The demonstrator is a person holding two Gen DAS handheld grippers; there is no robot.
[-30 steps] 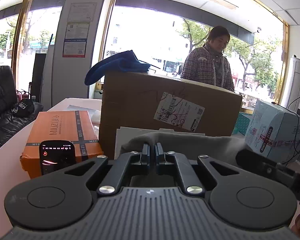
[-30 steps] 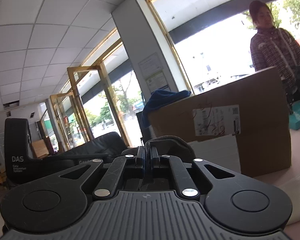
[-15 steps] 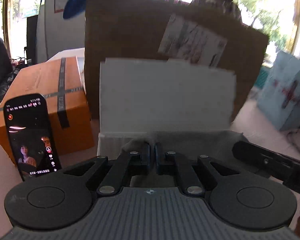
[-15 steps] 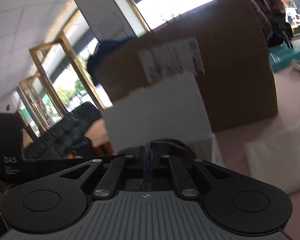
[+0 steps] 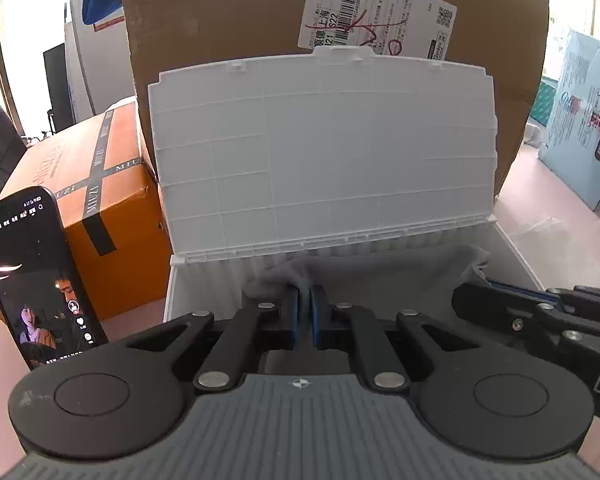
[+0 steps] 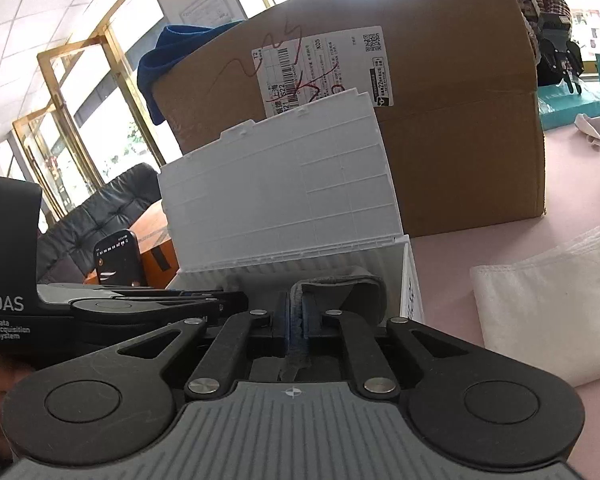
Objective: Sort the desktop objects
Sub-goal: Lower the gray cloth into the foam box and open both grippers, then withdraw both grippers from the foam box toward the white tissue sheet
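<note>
Left gripper [image 5: 305, 304] is pinched tight on one end of the grey cloth [image 5: 380, 272], right gripper [image 6: 297, 312] clamped on the other end, its jaws nearly together with fabric between them. The cloth hangs stretched between the two, just over the open white storage box [image 5: 172, 280], whose lid [image 5: 320, 152] stands upright against the big cardboard box [image 5: 220, 4]. A lit phone [image 5: 32, 276] leans by the orange box [image 5: 100, 184]; white bags [image 6: 548, 300] lie to the right.

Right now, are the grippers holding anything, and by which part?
Both hold the grey cloth over the open white box: the left gripper pinches its left edge, the right gripper a folded edge at its right end.
</note>
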